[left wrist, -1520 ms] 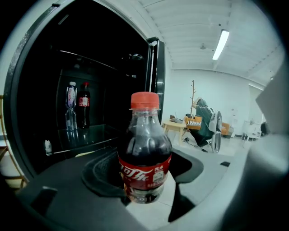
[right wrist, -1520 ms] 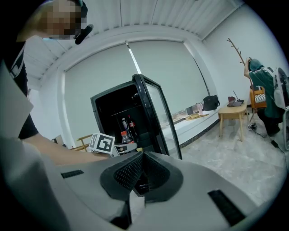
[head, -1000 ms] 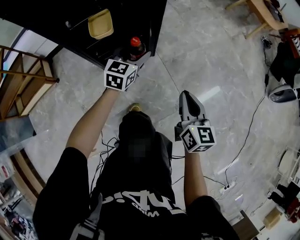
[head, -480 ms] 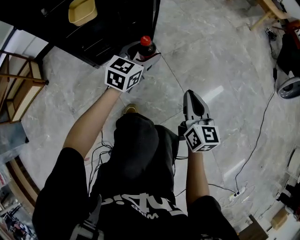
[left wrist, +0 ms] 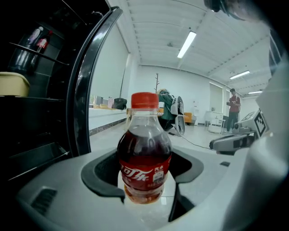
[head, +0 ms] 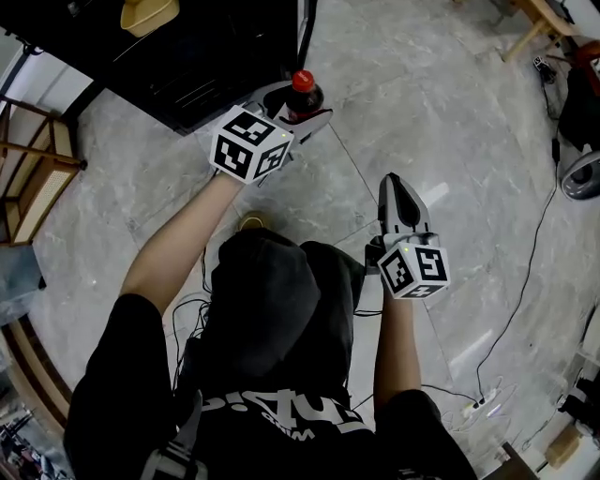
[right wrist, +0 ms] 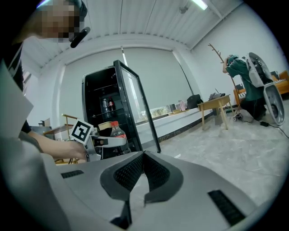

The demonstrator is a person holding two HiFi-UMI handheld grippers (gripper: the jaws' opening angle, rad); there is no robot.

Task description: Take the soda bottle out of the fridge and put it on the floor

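Note:
A small soda bottle [left wrist: 144,153] with a red cap and red label stands upright between the jaws of my left gripper [left wrist: 146,191], which is shut on it. From above the soda bottle [head: 302,94] hangs just outside the open black fridge [head: 187,56], over the marble floor, with the left gripper [head: 281,117] round it. My right gripper [head: 401,202] floats to the right over the floor, jaws closed together with nothing in them. From the right gripper view the soda bottle [right wrist: 118,135] shows in front of the fridge [right wrist: 106,113].
The fridge door [left wrist: 88,81] stands open at the left. A yellow tray [head: 148,13] sits on a fridge shelf. A wooden rack [head: 37,178] is at the left, cables [head: 525,281] run on the floor at the right, and a fan [head: 581,173] stands far right.
My left gripper has carried the bottle outward from the fridge front, to the right over the floor. The right gripper has drifted slightly right.

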